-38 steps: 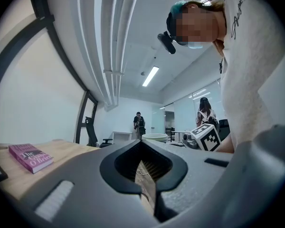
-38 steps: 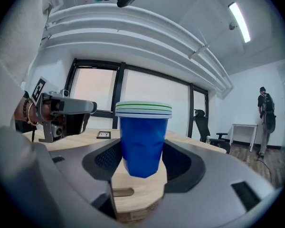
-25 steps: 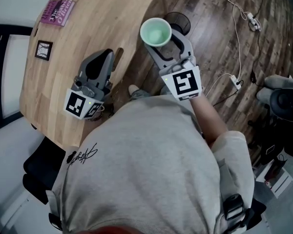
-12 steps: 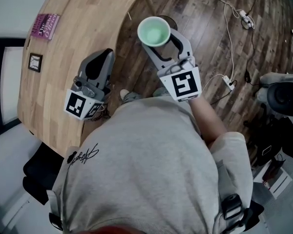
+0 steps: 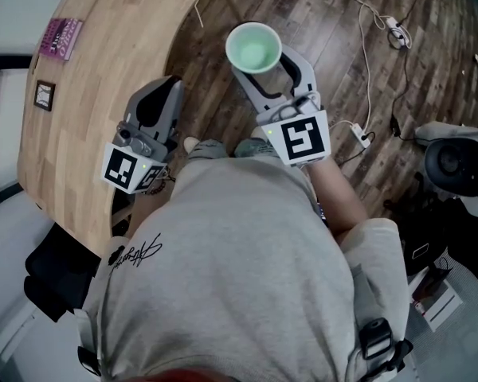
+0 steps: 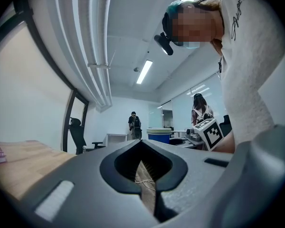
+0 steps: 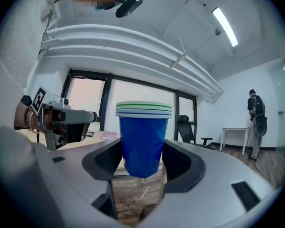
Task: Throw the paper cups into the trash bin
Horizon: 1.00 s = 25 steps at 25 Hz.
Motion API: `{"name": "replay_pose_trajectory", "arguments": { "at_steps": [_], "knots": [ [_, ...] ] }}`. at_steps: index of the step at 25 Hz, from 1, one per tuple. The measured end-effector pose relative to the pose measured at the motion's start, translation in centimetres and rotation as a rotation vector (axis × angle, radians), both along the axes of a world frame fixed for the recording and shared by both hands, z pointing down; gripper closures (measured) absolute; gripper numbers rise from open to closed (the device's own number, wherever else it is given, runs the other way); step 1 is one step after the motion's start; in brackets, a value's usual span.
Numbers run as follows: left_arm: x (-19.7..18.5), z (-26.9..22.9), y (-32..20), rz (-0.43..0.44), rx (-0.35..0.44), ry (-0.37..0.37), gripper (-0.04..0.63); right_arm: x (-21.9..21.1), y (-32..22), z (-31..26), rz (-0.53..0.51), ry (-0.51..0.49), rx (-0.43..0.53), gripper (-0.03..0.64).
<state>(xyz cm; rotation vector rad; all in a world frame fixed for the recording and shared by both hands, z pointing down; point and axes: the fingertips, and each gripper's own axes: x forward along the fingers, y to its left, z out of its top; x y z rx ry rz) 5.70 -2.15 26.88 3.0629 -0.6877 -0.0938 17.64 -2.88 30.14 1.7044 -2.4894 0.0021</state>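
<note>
1. The right gripper (image 7: 142, 167) is clamped on a nested stack of paper cups (image 7: 143, 127). The stack is upright, with a blue wall and green and white rims one above another, and a jaw presses against each side of its lower half.
2. In the head view the stack's pale green inside faces up. It is held out in front of the person over the wooden floor (image 5: 342, 54), just off the curved edge of the table (image 5: 103, 70).
3. The left gripper (image 6: 145, 175) has its jaws together with nothing between them. It hangs at the table's edge, apart from the cups.
4. On the table only a pink booklet (image 5: 61, 38) and a small framed card (image 5: 44, 94) show, and no further cups are in sight there.
5. The trash bin is not clearly in view. A dark round rim (image 7: 150, 215) shows on the floor low between the right jaws and may be it, but I cannot be sure.
6. As I judge it, the pickup is done and the cups are being carried. What is left is to bring them over the bin's mouth and part the jaws so the stack drops in.
</note>
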Motion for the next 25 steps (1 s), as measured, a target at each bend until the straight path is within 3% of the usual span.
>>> {"name": "replay_pose_trajectory", "arguments": {
  "at_steps": [9, 25],
  "knots": [
    [1.3, -0.1, 0.0, -0.001, -0.011, -0.006, 0.592, 1.5, 0.1, 0.1, 0.011, -0.021, 0.003, 0.348],
    [7.5, -0.2, -4.5, 0.128, 0.023, 0.015, 0.592, 6.4, -2.3, -0.2, 0.119, -0.007, 0.012, 0.35]
  ]
}}
